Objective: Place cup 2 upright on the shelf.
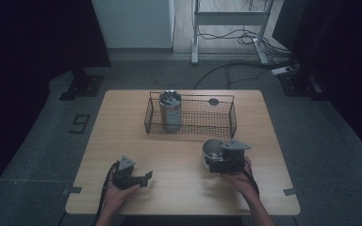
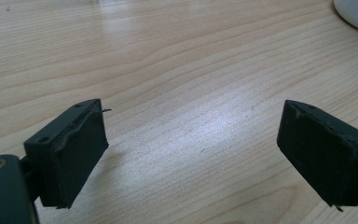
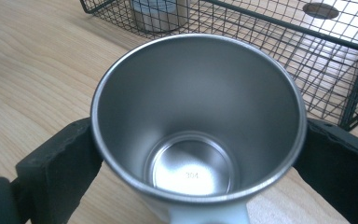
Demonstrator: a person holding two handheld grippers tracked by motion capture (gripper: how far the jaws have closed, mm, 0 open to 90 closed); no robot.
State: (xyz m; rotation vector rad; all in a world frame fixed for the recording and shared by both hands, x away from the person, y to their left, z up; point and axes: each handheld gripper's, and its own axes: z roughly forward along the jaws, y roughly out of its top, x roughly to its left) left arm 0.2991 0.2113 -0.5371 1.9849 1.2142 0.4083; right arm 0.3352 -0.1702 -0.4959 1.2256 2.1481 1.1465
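Steel cup [image 3: 198,126], "304" stamped on inner bottom, floor marking [image 1: 79,123] left of table, read as "9"

Lab, dark curtains [image 1: 37,33], floor cables [image 1: 235,37], metal stand [image 1: 228,21]

The table [image 1: 122,141] is showing pale wood grain, smooth with a soft sheen. The cup [image 3: 198,121] is looking like brushed metal, satiny inside with a brighter, glossy bottom. The far basket [image 1: 191,115] is showing thin dark wire mesh, and the can [image 1: 170,110] standing in it is gleaming like metal. The jaw pads [image 2: 81,154] are looking matt black, rubbery, ragged at the edges.
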